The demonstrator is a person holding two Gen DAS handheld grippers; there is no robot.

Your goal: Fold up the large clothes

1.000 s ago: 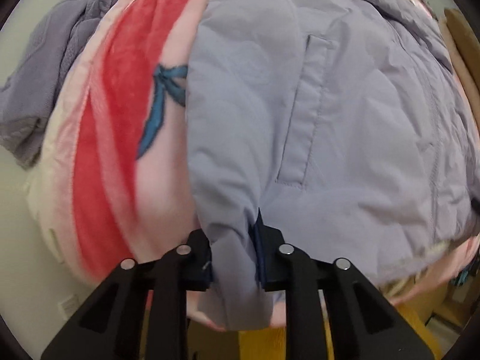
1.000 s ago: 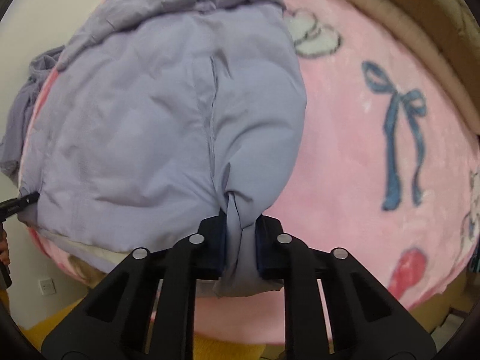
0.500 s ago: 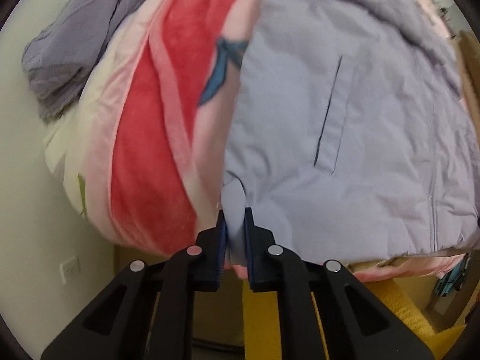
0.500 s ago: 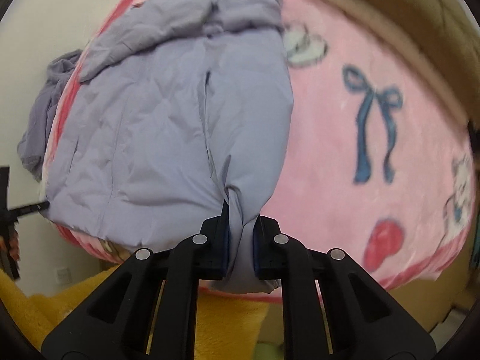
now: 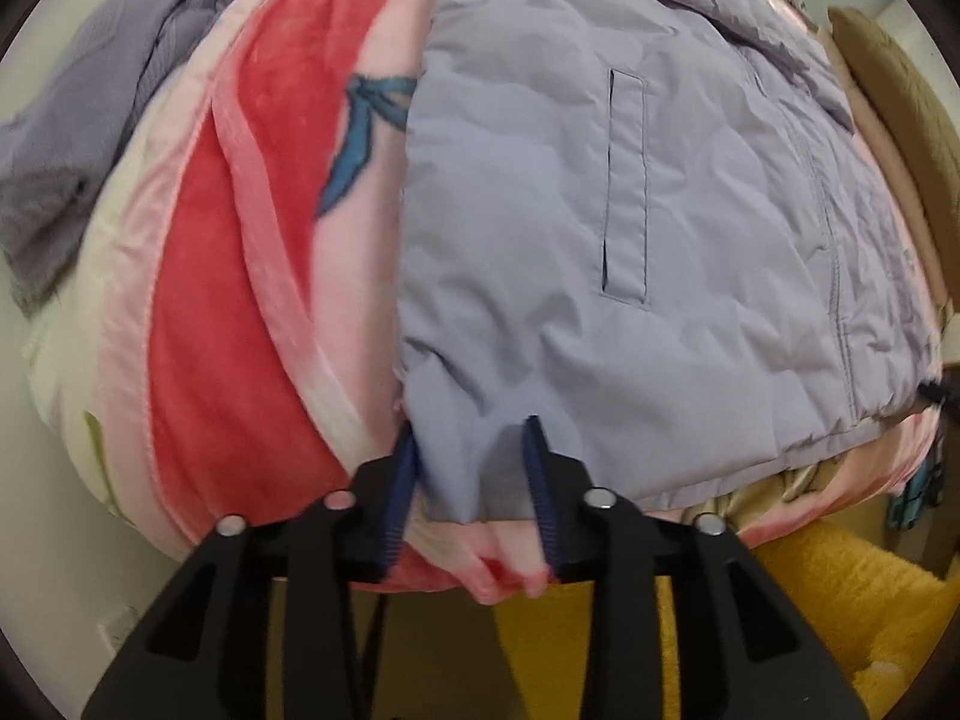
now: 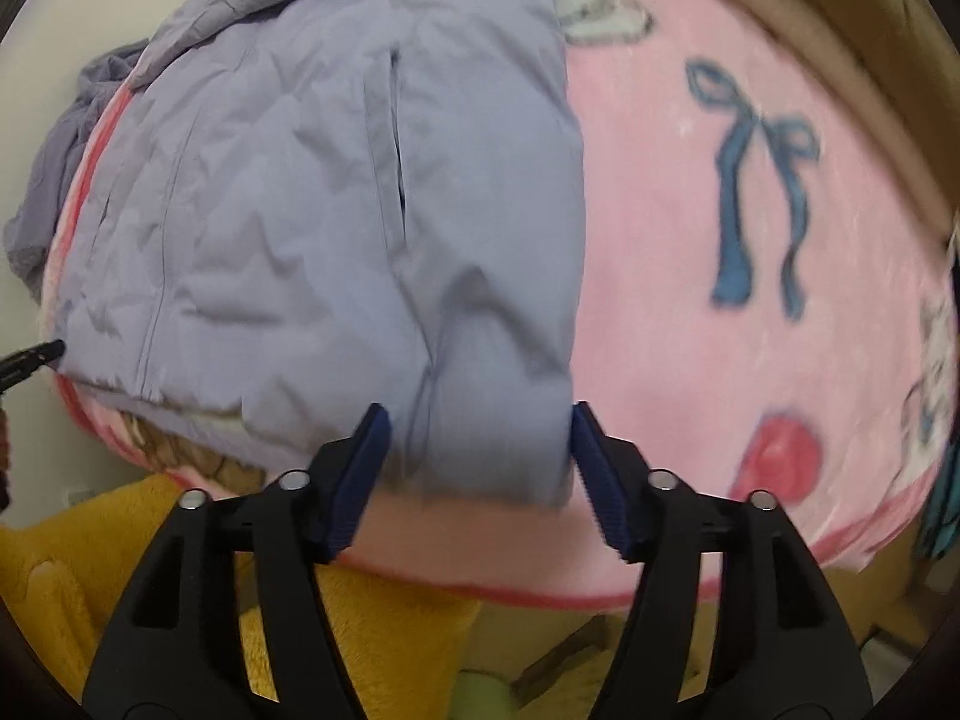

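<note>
Lilac jacket (image 5: pixel 630 276): I see its hem between my left gripper (image 5: pixel 471 468) and right gripper (image 6: pixel 477 450), lower centre; both just opening, spread.

the jacket (image 5: pixel 600 228) lies spread on the blanket (image 6: pixel 690 252), its hem at the near edge. a second garment (image 5: pixel 90 120) hangs off the blanket's far left side.

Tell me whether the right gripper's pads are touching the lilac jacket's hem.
Cannot tell. In the right wrist view the right gripper has just been opening; the lilac jacket hem lies between wide jaws, its edge meeting the right pad, but blur hides any contact.
</note>
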